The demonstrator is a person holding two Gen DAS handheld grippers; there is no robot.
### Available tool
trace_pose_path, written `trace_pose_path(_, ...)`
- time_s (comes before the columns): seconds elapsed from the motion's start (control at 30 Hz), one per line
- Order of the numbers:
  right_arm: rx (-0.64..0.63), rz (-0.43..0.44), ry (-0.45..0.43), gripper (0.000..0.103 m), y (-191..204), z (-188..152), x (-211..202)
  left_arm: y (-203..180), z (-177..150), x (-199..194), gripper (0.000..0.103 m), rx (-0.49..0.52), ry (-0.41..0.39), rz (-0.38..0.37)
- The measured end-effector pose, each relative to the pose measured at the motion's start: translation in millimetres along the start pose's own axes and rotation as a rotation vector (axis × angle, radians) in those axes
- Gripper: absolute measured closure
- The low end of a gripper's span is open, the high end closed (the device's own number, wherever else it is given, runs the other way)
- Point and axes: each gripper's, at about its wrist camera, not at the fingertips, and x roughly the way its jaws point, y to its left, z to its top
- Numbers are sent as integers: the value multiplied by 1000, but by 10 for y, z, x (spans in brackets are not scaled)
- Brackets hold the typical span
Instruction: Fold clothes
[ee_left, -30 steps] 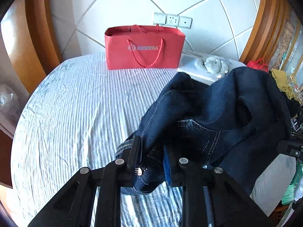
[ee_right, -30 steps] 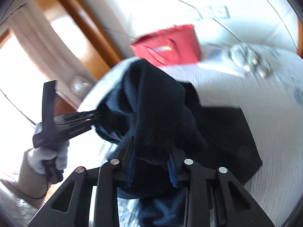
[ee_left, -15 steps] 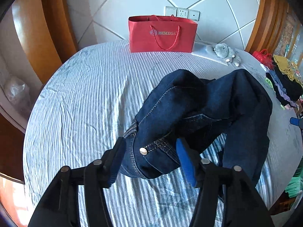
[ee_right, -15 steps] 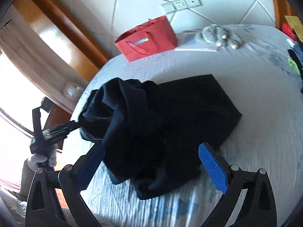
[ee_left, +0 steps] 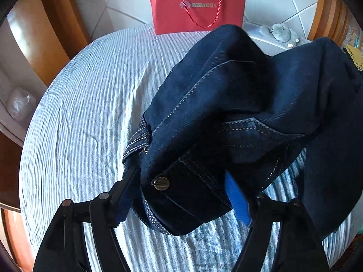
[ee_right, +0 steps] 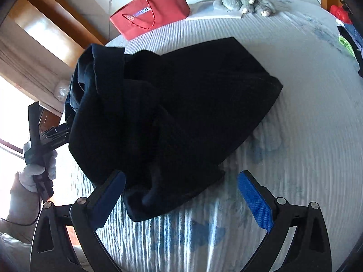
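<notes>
Dark blue jeans [ee_left: 226,104] lie in a loose heap on the striped bed sheet [ee_left: 86,113]. In the left wrist view the buttoned waistband sits between the wide-apart fingers of my open left gripper [ee_left: 181,192], draped against the blue pad [ee_left: 236,199]. The right wrist view shows the jeans [ee_right: 181,102] as a dark mass, flat towards the right and bunched at the left. There the left gripper [ee_right: 54,133], held by a gloved hand [ee_right: 36,172], meets the cloth. My right gripper [ee_right: 181,199] is open just short of the near edge of the jeans, holding nothing.
A red paper bag [ee_left: 197,9] stands at the far edge of the bed by the wall. A grey plush toy [ee_right: 245,0] lies on a white sheet beside it. Stacked clothes [ee_right: 349,43] sit at the right edge. Wooden panelling borders the left side.
Both grippers let go of the jeans, which dropped onto the bed. The right gripper has pulled back and stays open. The left gripper has moved in around the waistband again.
</notes>
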Motion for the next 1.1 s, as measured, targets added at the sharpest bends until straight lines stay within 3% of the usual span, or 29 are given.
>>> trace_pose_path(0.07, 8, 5, 23, 3, 32, -6, 141, 21, -10, 81, 20, -17, 10, 0)
trace_pose_path(0.1, 10, 12, 32, 11, 62, -12, 200, 32, -16, 122, 20, -26, 15, 0)
trace_pose_path(0.13, 3, 11, 44, 27, 96, -15, 256, 43, -21, 162, 19, -35, 20, 0)
trace_pose_path(0.17, -3, 9, 55, 33, 129, -17, 312, 53, -25, 200, 19, -43, 25, -1)
trace_pose_path(0.23, -58, -73, 62, 45, 231, -4, 385, 76, -10, 221, 22, -56, 31, -12)
trace_pose_path(0.3, -113, -140, 58, 54, 326, 8, 429, 90, 5, 175, 35, -66, 29, -29)
trace_pose_path(0.37, -172, -196, 35, 62, 412, 6, 413, 150, 29, 43, 58, -88, 11, -44)
trace_pose_path(0.43, -189, -221, -11, 80, 437, 11, 303, 307, 65, -150, 64, -143, -25, -64)
trace_pose_path(0.57, -117, -243, -142, 94, 314, 79, -104, 676, 168, -629, 69, -191, -110, -37)
trace_pose_path(0.6, -98, -259, -177, 103, 267, 102, -226, 778, 179, -772, 69, -197, -135, -23)
trace_pose_path(0.73, -20, -340, -308, 103, 4, 175, -933, 1207, 186, -1043, 71, -209, -161, 64)
trace_pose_path(0.83, 50, -216, -300, 100, -192, 161, -1192, 1530, 181, -1165, 71, -218, -162, 134)
trace_pose_path(0.9, 84, -122, -293, 97, -287, 122, -1141, 1699, 107, -934, 71, -251, -115, 167)
trace_pose_path(0.97, 98, -39, -290, 80, -253, 35, -1001, 1822, -8, -675, 71, -294, -62, 181)
trace_pose_path(1.03, 114, 20, -292, 16, -165, -68, -869, 1882, -71, -541, 71, -311, -35, 185)
trace_pose_path(1.1, 115, 84, -283, 10, -26, -116, -660, 1892, -92, -511, 71, -308, -30, 183)
